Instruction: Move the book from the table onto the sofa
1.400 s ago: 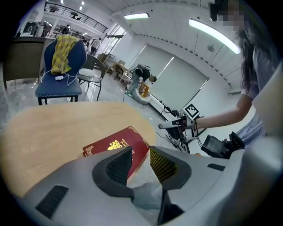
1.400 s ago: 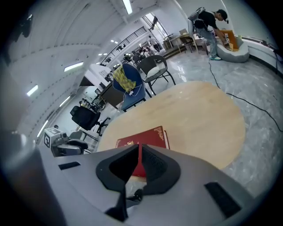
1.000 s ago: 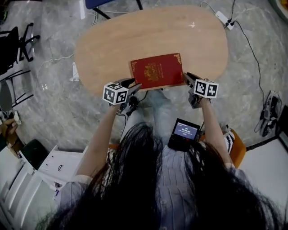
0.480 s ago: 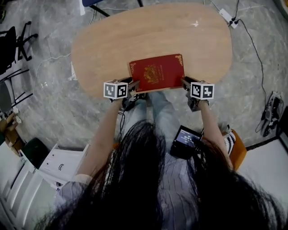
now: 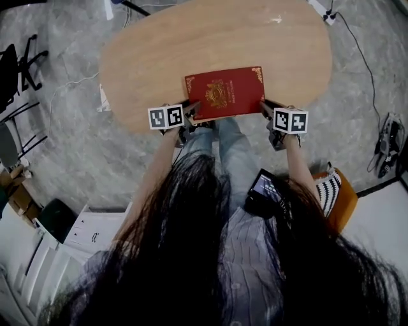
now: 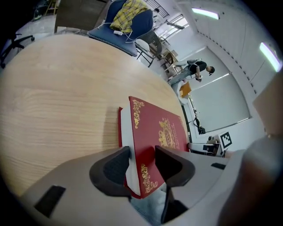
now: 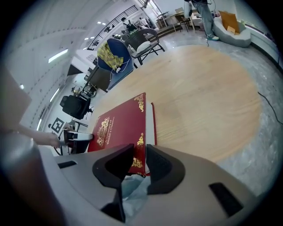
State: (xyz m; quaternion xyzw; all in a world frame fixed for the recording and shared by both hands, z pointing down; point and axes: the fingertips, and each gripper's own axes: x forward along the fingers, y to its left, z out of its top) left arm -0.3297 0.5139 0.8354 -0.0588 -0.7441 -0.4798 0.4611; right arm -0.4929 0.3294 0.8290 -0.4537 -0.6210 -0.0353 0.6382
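Note:
A thick red book point(image 5: 224, 92) with gold ornament lies on the oval wooden table point(image 5: 191, 44), its near edge at the table's near rim. My left gripper point(image 5: 193, 109) is at the book's near left corner and my right gripper point(image 5: 264, 105) at its near right corner. In the left gripper view the book point(image 6: 154, 132) fills the gap of the left gripper point(image 6: 142, 165), whose jaws are closing with pads against cover and pages. In the right gripper view the book point(image 7: 119, 123) sits between the closing jaws of the right gripper point(image 7: 140, 161), pads on it.
A blue chair with a yellow plaid cloth point(image 6: 128, 11) stands beyond the table's far side. A power strip point(image 5: 328, 16) and cables lie on the grey floor at the right. White drawers point(image 5: 38, 255) stand at the lower left. A dark device point(image 5: 264, 188) rests on the lap.
Both grippers have come in and down from just off the table's near rim onto the book's two near corners. The left gripper has rolled so its marker cube faces up.

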